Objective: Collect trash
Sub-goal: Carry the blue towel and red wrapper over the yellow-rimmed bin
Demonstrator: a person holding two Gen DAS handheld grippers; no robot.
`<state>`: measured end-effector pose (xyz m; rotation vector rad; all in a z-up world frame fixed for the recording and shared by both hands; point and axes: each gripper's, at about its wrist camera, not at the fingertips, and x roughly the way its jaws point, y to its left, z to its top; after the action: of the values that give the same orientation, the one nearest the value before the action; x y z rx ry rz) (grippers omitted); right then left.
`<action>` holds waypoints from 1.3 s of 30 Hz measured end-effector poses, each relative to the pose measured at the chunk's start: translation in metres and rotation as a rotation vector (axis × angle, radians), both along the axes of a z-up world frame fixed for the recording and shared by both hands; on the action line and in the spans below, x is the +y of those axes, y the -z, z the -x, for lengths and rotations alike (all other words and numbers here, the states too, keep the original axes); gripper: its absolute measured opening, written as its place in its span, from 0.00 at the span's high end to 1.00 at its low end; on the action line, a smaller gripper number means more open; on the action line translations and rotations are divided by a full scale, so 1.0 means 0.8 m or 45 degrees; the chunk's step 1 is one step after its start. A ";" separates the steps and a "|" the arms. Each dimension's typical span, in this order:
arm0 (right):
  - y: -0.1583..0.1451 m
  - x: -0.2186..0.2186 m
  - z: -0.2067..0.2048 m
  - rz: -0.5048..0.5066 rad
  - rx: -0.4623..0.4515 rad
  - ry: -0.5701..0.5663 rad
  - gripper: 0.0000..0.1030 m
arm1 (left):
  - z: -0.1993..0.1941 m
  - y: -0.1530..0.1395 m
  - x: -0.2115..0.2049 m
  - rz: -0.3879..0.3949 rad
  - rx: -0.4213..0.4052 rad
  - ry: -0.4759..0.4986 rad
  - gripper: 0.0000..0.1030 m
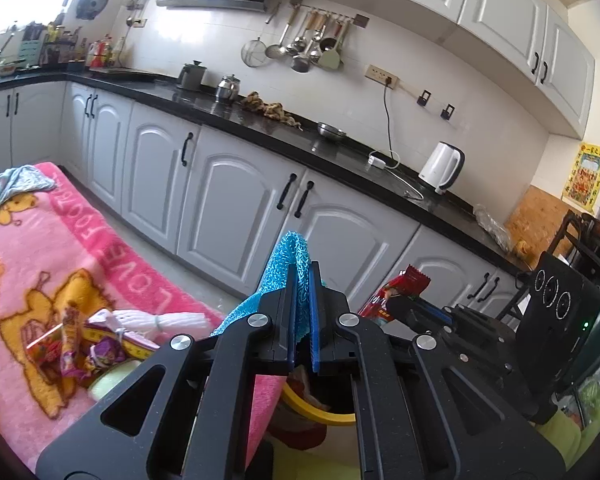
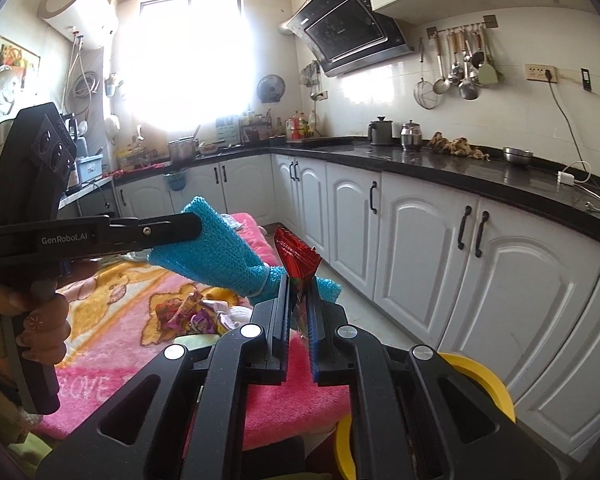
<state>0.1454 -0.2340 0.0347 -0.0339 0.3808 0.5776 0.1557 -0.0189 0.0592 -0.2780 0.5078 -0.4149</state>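
Here, trash in grip: blue mesh cloth (image 1: 296,264) pinched between the fingers of the left gripper (image 1: 303,320), hanging out to its left; red snack wrapper (image 2: 298,260) clamped upright in the right gripper (image 2: 298,312)
Left fingers: clenched on the blue mesh cloth
Right fingers: nearly closed, grasping the red snack wrapper
Loose trash: crumpled wrappers (image 1: 80,344) and a white foam net (image 1: 172,322) lying on the pink blanket (image 1: 32,280), below and left of the left gripper
Bin: yellow rim (image 2: 480,380) low beneath both grippers, just beside the blanket's edge
Hand: a hand (image 2: 40,320) around the left gripper's handle
Surroundings: white cabinets (image 1: 228,208) under a black table (image 1: 260,124) carrying a white kettle (image 1: 442,166) and a steel bowl (image 1: 331,131)
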 end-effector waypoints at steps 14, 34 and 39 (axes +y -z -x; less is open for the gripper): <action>0.001 -0.059 0.003 -0.061 0.033 0.120 0.93 | -0.011 0.012 -0.060 -0.056 0.012 0.090 0.98; 0.030 -0.135 -0.009 -0.180 0.142 0.293 0.93 | -0.037 0.065 -0.133 -0.150 0.101 0.173 0.98; 0.044 -0.146 -0.020 -0.189 0.178 0.325 0.93 | -0.044 0.078 -0.146 -0.163 0.116 0.189 0.98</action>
<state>0.1614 -0.3506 -0.0002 0.1959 0.4693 0.3551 0.1909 -0.1361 -0.0033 -0.1363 0.6445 -0.5136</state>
